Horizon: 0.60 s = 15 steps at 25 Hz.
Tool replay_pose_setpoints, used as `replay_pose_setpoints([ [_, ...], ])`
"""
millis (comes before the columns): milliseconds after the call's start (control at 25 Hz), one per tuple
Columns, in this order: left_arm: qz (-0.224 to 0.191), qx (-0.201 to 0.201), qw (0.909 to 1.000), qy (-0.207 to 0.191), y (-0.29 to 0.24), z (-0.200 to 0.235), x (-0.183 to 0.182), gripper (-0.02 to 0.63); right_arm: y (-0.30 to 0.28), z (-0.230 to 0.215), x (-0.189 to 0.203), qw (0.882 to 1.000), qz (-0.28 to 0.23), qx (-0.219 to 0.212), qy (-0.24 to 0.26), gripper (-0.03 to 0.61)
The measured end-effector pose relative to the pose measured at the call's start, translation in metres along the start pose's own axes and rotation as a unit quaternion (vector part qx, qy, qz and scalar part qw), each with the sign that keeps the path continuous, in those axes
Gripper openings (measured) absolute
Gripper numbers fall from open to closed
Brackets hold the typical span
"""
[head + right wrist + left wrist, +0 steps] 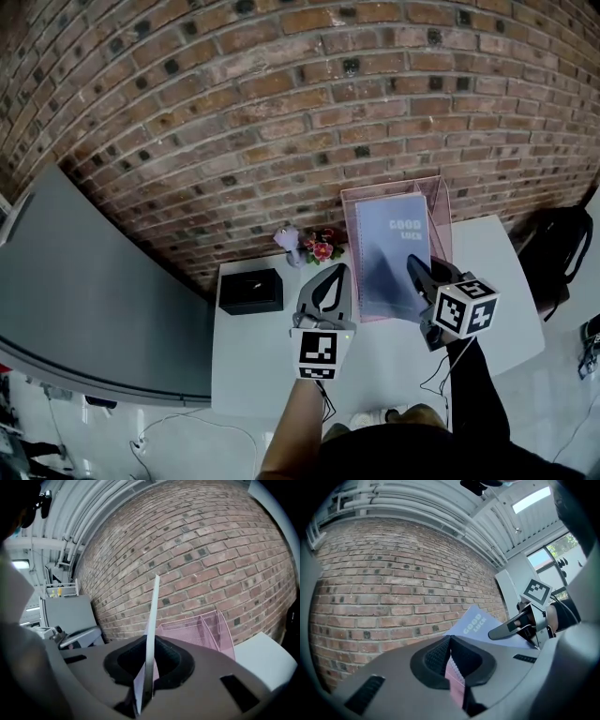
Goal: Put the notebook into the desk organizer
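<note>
**Notebook held upright in front of the pink organizer**

The notebook has a pale blue-lilac cover with "GOOD LUCK" printed in white near its top right corner, and a coil binding down its left side. It is off the tabletop, held up between the two grippers with its cover towards the person. From the right gripper view it shows edge-on as a thin, pale sheet standing nearly vertical.

The right gripper has its fingers clenched on the notebook's lower right part, with the sheet running straight up out of the pads. The left gripper is at the bound side. Its fingers are pinched together on a thin pink strip edged with white coils, which seems to be the notebook's spine edge.

Just behind the notebook stands the desk organizer, a pink wire-mesh holder with upright dividers, close to the brick wall. To its left on the white tabletop are a small bunch of flowers and, further left, a black box.
</note>
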<state>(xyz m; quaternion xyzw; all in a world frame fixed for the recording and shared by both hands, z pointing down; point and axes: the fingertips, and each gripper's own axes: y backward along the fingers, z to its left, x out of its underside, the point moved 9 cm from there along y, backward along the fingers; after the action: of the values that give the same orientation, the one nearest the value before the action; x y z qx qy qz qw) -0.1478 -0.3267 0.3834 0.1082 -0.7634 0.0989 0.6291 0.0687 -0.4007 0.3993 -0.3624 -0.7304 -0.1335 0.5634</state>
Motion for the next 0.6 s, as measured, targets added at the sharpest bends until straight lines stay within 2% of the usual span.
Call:
replay_pose_setpoints([
  [360,0.008,-0.011,0.9999,0.002,-0.018,0.001,0.004,0.015,-0.026,-0.016,0.0,0.996,0.038,0.047,0.07,0.074],
  [600,0.017,-0.019,0.9997,0.0,-0.026,0.006,0.009,0.015,-0.044,-0.026,0.005,0.991,0.062,0.069,0.091,0.088],
])
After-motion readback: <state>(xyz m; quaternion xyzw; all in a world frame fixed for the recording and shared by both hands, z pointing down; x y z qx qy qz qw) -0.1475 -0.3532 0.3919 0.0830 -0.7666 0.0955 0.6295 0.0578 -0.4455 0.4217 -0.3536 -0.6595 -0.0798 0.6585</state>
